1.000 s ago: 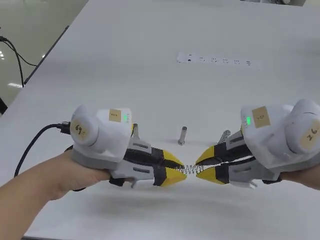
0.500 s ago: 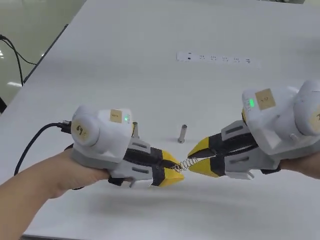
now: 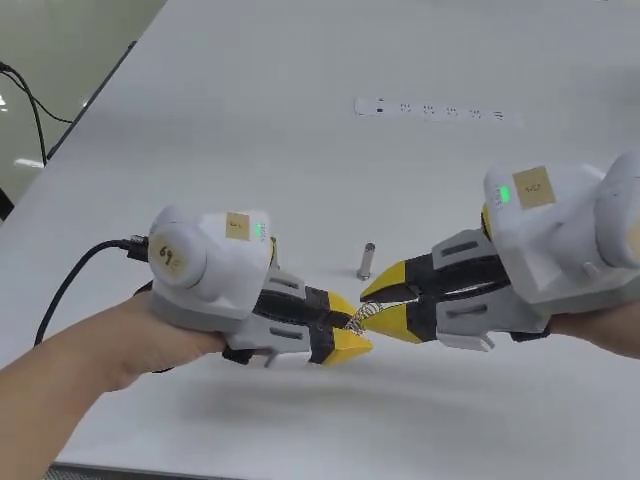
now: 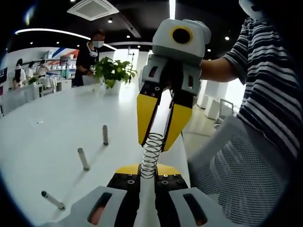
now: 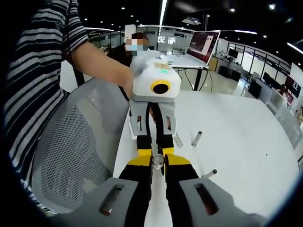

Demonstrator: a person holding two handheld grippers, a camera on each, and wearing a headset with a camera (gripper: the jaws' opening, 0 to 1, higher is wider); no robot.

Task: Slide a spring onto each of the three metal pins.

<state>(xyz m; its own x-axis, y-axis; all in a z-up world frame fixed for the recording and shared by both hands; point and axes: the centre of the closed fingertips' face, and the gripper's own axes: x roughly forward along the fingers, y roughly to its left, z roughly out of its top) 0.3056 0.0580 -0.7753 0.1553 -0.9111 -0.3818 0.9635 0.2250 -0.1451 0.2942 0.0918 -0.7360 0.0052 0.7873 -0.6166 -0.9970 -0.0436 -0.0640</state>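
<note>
Here, at the left of the head view, a black cable [image 3: 75,275] runs to the left gripper [image 3: 350,331]. The person's left hand [image 3: 120,345] holds it low over the white workbench [image 3: 250,130]. Its yellow-tipped jaws are pressed together on one end of a spring [image 3: 362,314], which slants up and out toward the right gripper [image 3: 371,306]. That gripper's jaws stand apart, one on each side of the spring's free end. In the left gripper view the spring rises between its two yellow fingers [image 4: 147,111], and I cannot tell whether either one touches it. Just behind the spring a short metal pin [image 3: 367,259] stands upright on the workbench, apart from both grippers. The right hand [image 3: 600,335] grips the right gripper's white body at the picture's right edge. Far back, toward the right, lies a white power strip [image 3: 437,110].
</note>
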